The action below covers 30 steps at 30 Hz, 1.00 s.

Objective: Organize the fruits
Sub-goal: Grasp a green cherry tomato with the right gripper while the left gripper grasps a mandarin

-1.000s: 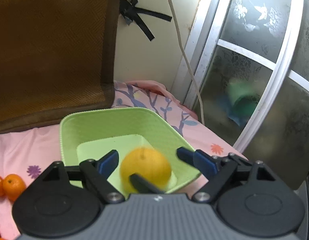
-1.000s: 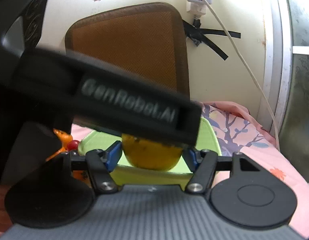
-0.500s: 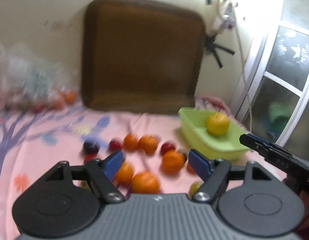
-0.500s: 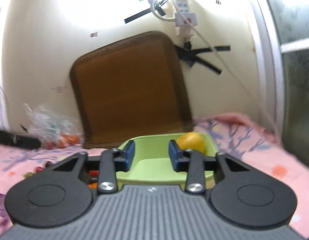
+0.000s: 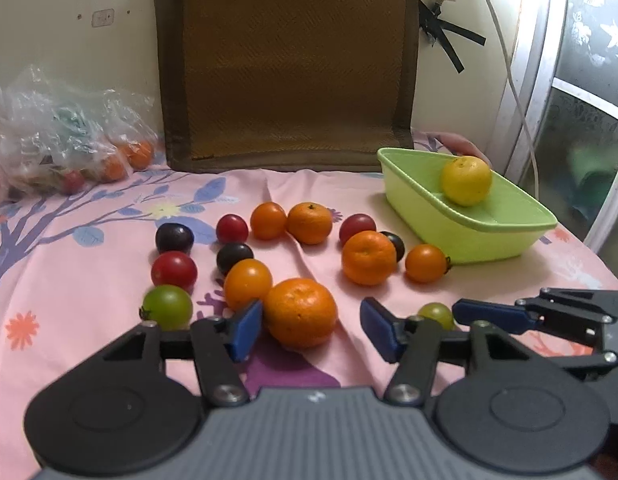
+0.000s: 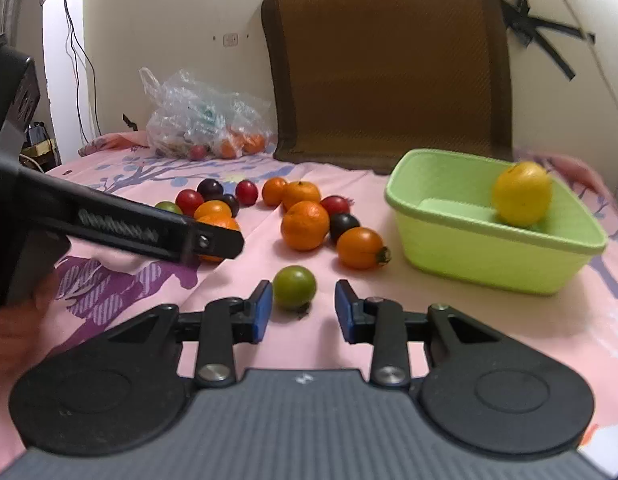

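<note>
Round yellow citrus fruit (image 6: 521, 194) now dropped in pale green plastic bin (image 6: 461, 256); both hand-held grippers, left (image 5: 311, 330) and right (image 6: 303, 312), apart, empty, back near scattered fruit.

A light green tub (image 5: 461, 236) sits on the pink cloth, holding one yellow citrus fruit (image 5: 466, 181) against its far wall. Beside it, loose on the cloth, lie oranges (image 5: 300, 313), red and dark tomatoes (image 5: 173, 269), and two green ones (image 6: 294, 287), scattered close together.
</note>
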Motion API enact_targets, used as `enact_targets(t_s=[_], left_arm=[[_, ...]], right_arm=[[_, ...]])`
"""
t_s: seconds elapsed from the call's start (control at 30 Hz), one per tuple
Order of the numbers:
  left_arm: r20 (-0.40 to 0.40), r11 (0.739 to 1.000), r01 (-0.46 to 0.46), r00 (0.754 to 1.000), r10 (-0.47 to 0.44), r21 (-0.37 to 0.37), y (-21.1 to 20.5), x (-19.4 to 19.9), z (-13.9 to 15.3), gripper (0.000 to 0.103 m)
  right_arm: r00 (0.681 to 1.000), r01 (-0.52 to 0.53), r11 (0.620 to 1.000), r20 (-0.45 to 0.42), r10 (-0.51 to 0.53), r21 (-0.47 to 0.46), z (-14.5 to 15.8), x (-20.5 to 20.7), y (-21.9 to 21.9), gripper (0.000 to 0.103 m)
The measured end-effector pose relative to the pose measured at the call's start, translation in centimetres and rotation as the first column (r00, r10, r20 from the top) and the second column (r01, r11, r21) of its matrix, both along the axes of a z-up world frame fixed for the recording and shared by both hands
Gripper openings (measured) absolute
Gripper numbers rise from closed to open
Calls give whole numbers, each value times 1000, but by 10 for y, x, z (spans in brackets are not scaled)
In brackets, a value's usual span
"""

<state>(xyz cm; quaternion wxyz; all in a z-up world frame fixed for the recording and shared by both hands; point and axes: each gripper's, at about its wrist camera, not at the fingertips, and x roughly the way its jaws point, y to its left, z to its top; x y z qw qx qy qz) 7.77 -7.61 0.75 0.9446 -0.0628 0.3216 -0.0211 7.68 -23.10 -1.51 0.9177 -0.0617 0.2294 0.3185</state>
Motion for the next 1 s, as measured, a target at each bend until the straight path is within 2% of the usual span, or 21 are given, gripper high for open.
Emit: enact_targets(t_s=[0.03,0.1,0.17,0.2,0.27,0.43,0.6,0.73,0.83,0.9,1.0], left_arm=[[5,1000,-3,1000,3,-2,1,-1,0,51],[8,1000,-8,1000,8,10,3,1,0,42],[18,1000,-3,1000,3,8,5,-1,-1,41],[21,1000,-3,1000,3,5,5,-3,-1,41],[23,1000,20,1000,-20,-24,4,-8,2,41],[64,986,156,986,-152,-61,-24,-25,13,41],[32,953,298,954,-297,-47,-68,-26,10,41],[0,931,365,931,-365,-30,-96,-29,0,41],[13,928,370,929,-371,46,-112,-35,-2,42],[10,927,371,928,-372,49,-113,-35,-3,51],[9,934,351,936,-353,71,-112,-34,-5,56]], right_arm=[[1000,-1,1000,-12,1,1,-1,3,1,37],[1000,-2,1000,-29,2,-2,-2,9,5,37],[999,-10,1000,-46,10,-17,-6,11,10,36],[999,-10,1000,-44,8,-28,-6,11,12,30],[1000,-13,999,-25,12,-43,-7,6,13,28],[1000,22,999,-6,-22,-26,-7,-10,-5,28],[996,89,996,3,-89,-20,-8,-29,-39,28],[990,138,990,2,-138,-36,-11,-44,-64,28],[988,155,987,3,-155,-36,-14,-53,-78,30],[988,157,987,8,-157,-38,-15,-57,-81,33],[986,164,985,30,-163,-45,-17,-61,-81,33]])
